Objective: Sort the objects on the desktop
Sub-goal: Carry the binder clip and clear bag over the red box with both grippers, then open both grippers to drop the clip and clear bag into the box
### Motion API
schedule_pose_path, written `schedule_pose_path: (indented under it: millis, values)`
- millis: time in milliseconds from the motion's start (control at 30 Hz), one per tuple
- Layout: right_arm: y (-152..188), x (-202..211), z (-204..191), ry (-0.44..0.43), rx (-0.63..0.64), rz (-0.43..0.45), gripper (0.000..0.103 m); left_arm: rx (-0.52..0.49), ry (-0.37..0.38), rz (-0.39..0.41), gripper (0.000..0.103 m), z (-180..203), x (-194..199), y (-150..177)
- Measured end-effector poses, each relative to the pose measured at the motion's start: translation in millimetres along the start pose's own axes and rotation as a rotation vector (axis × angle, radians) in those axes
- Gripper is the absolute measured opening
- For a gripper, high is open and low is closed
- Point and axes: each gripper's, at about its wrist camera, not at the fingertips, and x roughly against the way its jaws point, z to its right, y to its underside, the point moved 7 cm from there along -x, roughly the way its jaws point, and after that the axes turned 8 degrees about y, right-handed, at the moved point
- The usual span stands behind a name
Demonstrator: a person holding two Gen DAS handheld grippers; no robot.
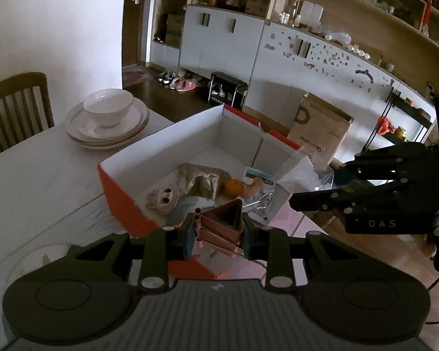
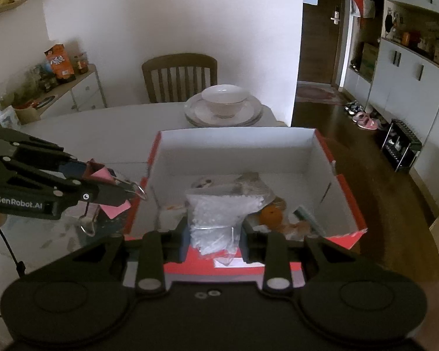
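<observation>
Between the fingers of my left gripper (image 1: 216, 234) sits a pink binder clip (image 1: 224, 219). The jaws are squeezed on its two sides, and its wire loops stick out to the front. In the right wrist view the clip hangs just outside the left wall of the box (image 2: 149, 158), not over the inside yet.

My right gripper (image 2: 213, 238) pinches a clear plastic bag (image 2: 216, 213) full of small white bits. The jaws are closed on the bag, and it hangs over the near end of the box.

I think the job now is to drop both things in. To do it well, I would lift the clip over the red wall first, bring it past the rim, then let go low so it does not bounce out. The bag can go down where it is.

The box already holds a small orange (image 2: 270, 215), a little doll face (image 1: 162, 199) and some crumpled wrappers (image 1: 200, 181), all at the near end. The far end looks bare, so that is the best room. The walls are tall, and my two grippers are near each other there. A bowl on plates (image 2: 224, 103) stands well behind the box, on the table (image 1: 29, 175).
</observation>
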Motion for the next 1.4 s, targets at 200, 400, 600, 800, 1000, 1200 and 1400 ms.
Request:
schedule_pose_path:
  millis: [200, 400, 600, 800, 1000, 1200, 1400]
  values:
    - [-6.1, -15.0, 23.0, 0.003, 0.004, -0.011, 0.032, -0.028, -0.026, -0.023, 0.030, 3.4, -30.3, -16.8]
    - [-11.5, -35.8, 40.1, -0.002, -0.005, -0.022, 0.032, -0.043, -0.066, -0.059, 0.030, -4.8, -61.7, -30.5]
    - [-12.6, -52.9, 52.2, -0.018, -0.007, -0.038, 0.032, -0.032, -0.093, -0.089, 0.030, -17.5, -88.4, -40.8]
    - [-11.7, -71.1, 56.6, -0.016, 0.005, -0.072, 0.032, -0.027, -0.113, -0.137, 0.030, -31.9, -116.7, -46.0]
    - [-6.9, -92.6, 52.1, -0.011, 0.026, -0.123, 0.032, -0.048, -0.149, -0.176, 0.030, -40.6, -138.4, -47.6]
    - [1.6, -114.7, 43.5, -0.021, 0.041, -0.184, 0.032, -0.050, -0.158, -0.232, 0.030, -50.5, -155.8, -44.1]
    - [8.5, -125.8, 36.9, -0.034, 0.059, -0.218, 0.032, -0.055, -0.155, -0.286, 0.030, -54.9, -167.5, -35.9]
